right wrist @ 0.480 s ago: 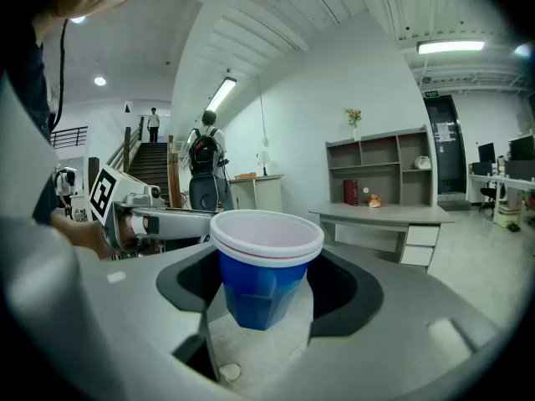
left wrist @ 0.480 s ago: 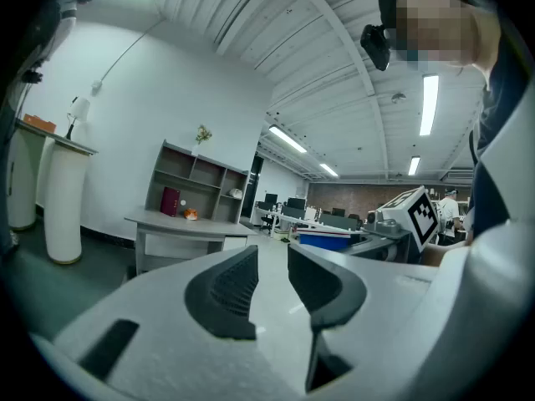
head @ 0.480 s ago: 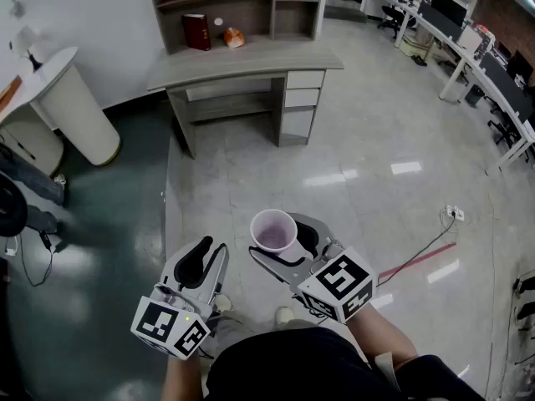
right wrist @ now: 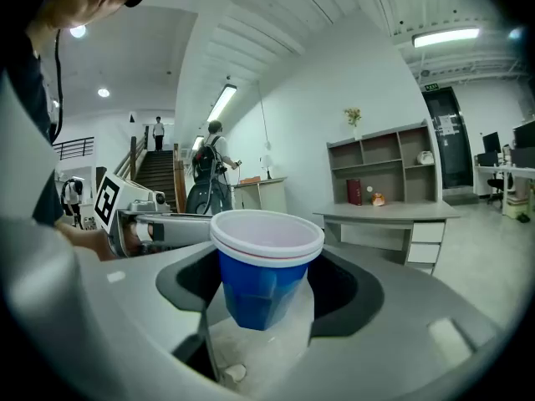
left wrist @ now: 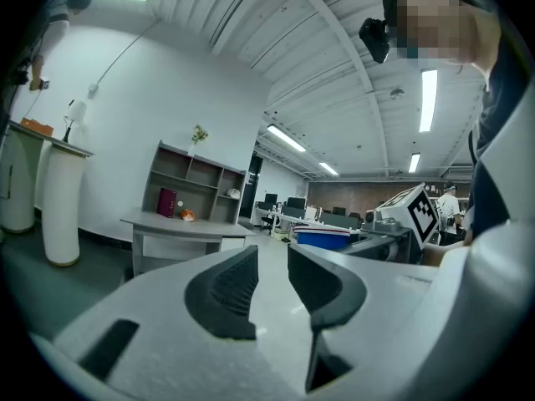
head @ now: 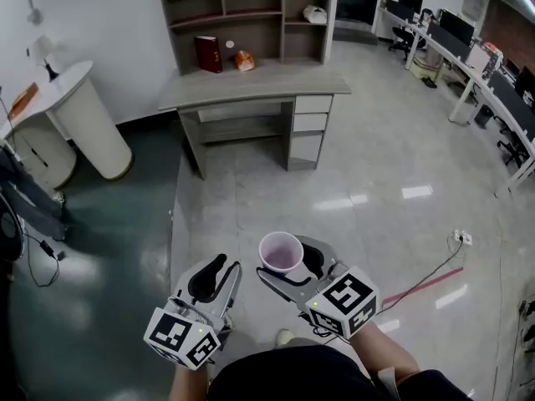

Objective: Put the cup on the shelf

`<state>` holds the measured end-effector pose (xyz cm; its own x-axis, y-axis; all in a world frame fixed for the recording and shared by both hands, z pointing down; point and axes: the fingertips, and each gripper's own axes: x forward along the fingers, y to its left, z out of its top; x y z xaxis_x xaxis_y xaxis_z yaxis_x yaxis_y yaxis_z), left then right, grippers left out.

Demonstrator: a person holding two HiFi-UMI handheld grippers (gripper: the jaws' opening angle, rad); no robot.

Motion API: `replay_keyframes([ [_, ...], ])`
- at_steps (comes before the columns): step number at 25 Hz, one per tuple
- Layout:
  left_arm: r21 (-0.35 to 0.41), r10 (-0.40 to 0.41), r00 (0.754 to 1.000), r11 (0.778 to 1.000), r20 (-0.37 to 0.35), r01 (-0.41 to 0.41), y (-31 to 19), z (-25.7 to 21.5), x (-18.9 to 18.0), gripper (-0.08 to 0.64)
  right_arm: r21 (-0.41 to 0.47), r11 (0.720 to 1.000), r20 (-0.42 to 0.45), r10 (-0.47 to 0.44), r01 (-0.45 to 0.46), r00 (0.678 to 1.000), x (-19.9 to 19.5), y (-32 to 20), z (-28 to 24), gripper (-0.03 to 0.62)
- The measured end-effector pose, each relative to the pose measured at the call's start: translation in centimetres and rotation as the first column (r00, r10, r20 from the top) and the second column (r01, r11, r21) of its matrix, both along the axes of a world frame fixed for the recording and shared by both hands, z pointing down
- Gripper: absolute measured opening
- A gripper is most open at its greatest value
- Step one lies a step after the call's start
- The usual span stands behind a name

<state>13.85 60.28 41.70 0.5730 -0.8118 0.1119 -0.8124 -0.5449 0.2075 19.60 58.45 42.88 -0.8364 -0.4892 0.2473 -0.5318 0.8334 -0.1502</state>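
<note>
A blue cup [head: 280,251] with a white rim and pale inside stands upright between the jaws of my right gripper [head: 288,251], which is shut on its sides. In the right gripper view the cup [right wrist: 267,266] fills the gap in the right gripper [right wrist: 267,303]. My left gripper [head: 219,271] is beside it on the left; its jaws stand a narrow slit apart with nothing in the left gripper [left wrist: 273,261]. The grey shelf [head: 251,15] rises on a desk [head: 251,86] several steps ahead. Both grippers are well short of it.
The shelf holds a dark red book [head: 206,53], an orange item [head: 244,59] and a white item [head: 315,13]. A white round counter [head: 79,119] stands at the left. Office desks [head: 468,65] line the right. A red cable [head: 418,286] crosses the glossy floor.
The desk and shelf sit a little lower and to the right in the head view. Both grippers keep their pose, and the cup stays in the right one.
</note>
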Motion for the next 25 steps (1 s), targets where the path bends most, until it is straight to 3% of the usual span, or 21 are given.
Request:
replay_keyframes([
  [7,-0.010,0.004,1.000,1.000,0.005,-0.004,-1.6,-0.6,0.2,0.097,-0.002,1.000,-0.007,-0.002,0.002,1.000,-0.3,-1.6,-0.1,0.311],
  [18,0.012,0.022,0.997,1.000,-0.072,-0.021,-10.2,-1.6,-5.4,0.074,-0.003,0.999,-0.029,0.048,-0.048,0.998,-5.0,-9.1,-0.7,0.311],
  [25,0.032,0.042,0.997,0.999,-0.066,-0.040,-15.9,-2.0,-9.0,0.022,0.006,0.998,-0.030,0.068,-0.068,0.997,-8.6,-14.7,-1.2,0.311],
])
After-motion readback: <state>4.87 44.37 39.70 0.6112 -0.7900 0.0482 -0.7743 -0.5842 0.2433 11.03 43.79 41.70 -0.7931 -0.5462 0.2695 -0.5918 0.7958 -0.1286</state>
